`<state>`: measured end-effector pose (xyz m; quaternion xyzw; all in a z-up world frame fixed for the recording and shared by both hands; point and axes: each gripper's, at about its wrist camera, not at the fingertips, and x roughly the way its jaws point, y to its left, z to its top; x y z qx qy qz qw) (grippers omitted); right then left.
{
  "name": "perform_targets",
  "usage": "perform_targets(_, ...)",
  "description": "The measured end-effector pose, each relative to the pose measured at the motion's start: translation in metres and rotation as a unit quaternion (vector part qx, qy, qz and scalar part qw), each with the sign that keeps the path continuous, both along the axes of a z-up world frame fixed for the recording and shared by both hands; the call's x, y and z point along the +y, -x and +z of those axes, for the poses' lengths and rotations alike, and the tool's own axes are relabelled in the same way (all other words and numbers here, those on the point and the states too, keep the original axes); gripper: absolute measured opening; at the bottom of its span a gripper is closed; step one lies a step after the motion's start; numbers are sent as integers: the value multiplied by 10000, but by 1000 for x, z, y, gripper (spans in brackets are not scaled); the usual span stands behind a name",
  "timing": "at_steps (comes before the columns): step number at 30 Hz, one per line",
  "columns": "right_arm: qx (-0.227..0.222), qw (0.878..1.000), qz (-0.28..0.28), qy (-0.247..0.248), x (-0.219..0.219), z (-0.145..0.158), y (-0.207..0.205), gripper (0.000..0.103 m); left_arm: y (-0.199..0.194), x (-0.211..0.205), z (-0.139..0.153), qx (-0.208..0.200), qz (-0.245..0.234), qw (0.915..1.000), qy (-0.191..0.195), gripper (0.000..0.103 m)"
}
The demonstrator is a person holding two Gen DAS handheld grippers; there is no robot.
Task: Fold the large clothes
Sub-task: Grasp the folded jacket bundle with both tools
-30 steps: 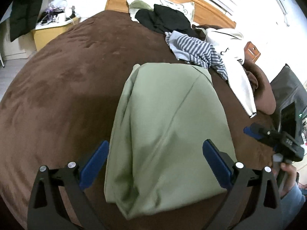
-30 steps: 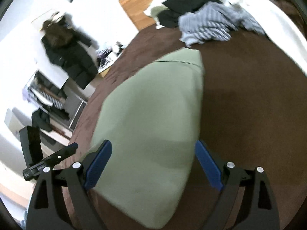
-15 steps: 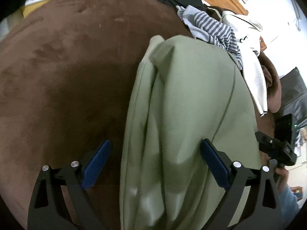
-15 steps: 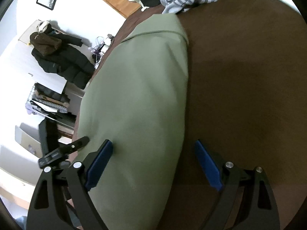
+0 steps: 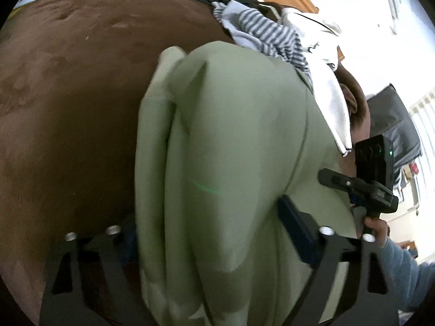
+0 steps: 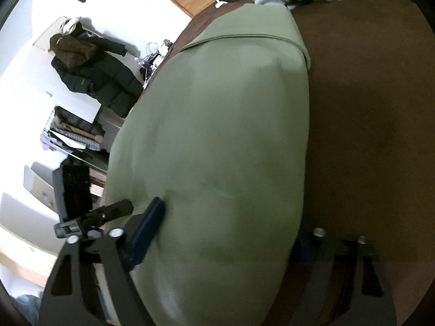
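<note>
As both tools are being lowered, the left tool (image 5: 206,239) and right tool (image 6: 225,233) are being narrowed, part-open, around the green garment (image 5: 231,149), seemingly before gripping for another fold

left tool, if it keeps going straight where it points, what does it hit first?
Most likely the green garment: the left tool already straddles its near end, and its jaws have just been closing around the cloth. The brown bedspread lies beneath. Depth is unclear; whether the pads already press the fabric cannot be told.
</note>
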<state>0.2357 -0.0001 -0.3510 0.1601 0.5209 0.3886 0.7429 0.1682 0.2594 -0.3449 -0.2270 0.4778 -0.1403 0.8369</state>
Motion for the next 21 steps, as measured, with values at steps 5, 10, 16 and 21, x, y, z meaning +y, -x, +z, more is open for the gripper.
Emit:
perform_targets(5,-303,9995,-62,-41,-1,13,8,42,3,-21,16,-309,-165,9982,-496,55)
perform_targets(10,-405,9991,3,-135,3,28,9,28,7,-29,31,-519,-50,9950,-851,40)
perform_targets(16,-744,9971,57,-158,5,55,22,24,15,-36,54,-715,-26,9932,-917,26)
perform_targets(21,-928,9953,34,-280,-6,81,33,23,29,-48,80,-911,-29,9914,-940,23)
